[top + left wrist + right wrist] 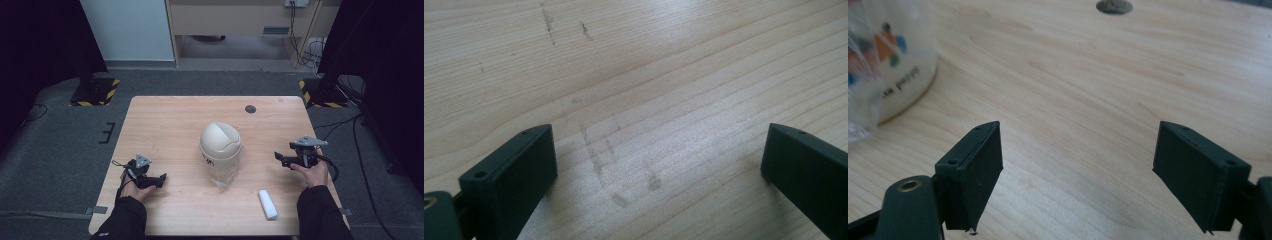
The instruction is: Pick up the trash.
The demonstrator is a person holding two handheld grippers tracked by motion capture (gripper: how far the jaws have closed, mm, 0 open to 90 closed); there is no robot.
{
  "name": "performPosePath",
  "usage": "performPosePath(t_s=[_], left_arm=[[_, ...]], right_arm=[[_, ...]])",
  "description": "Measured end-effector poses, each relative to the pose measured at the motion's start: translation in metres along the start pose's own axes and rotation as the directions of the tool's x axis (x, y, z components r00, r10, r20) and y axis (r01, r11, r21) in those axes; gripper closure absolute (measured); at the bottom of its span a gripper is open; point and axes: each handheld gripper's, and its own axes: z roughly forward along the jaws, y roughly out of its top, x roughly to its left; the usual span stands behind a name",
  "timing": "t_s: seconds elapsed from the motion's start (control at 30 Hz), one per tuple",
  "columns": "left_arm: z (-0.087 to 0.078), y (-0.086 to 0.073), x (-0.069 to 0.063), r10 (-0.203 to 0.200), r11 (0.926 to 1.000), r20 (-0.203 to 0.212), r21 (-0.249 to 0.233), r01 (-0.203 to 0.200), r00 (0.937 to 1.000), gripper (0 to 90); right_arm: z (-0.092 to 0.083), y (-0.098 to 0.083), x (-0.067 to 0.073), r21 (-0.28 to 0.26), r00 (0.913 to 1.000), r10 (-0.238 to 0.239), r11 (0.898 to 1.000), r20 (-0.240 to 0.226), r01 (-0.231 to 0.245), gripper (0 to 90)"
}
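A small cream bin (220,145) with a domed swing lid stands at the middle of the wooden table (165,125), clear plastic bunched at its base. Its printed side (890,65) lies at the far left of the right gripper view. A white roll (267,204) lies near the front edge, right of centre. My left gripper (161,180) rests low at the front left, jaws wide apart over bare wood (654,145). My right gripper (280,159) sits to the right of the bin and points toward it, open, with nothing between its jaws (1078,175).
A dark round cable hole (250,109) is set in the table near its far edge, the same hole (1114,6) at the top of the right gripper view. Grey carpet surrounds the table, with black stands and hazard-striped bases at both far corners.
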Motion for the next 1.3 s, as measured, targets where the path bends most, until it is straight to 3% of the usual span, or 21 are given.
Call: performPosePath(t_s=[0.17,0.63,0.9,1.3], left_arm=[[0.000,0.000,0.000,0.000,1.0000,0.000,0.001,0.000,1.0000,0.6],[0.000,0.000,0.000,0.003,1.0000,0.001,0.003,-0.003,1.0000,0.0],[0.000,0.000,0.000,0.004,1.0000,0.002,0.003,-0.004,1.0000,0.0],[0.000,0.000,-0.001,0.003,1.0000,0.001,0.003,-0.003,1.0000,0.0]], right_arm=[[-0.003,0.007,0.001,-0.064,0.9999,0.010,0.998,-0.012,-0.011,19.3],[-0.009,0.032,0.013,-0.138,0.9990,-0.029,0.990,-0.034,0.024,17.9],[-0.018,0.052,0.022,-0.209,0.9973,-0.052,0.977,-0.053,0.039,18.3],[-0.032,0.078,0.032,-0.270,0.9915,-0.105,0.960,-0.077,0.080,17.9]])
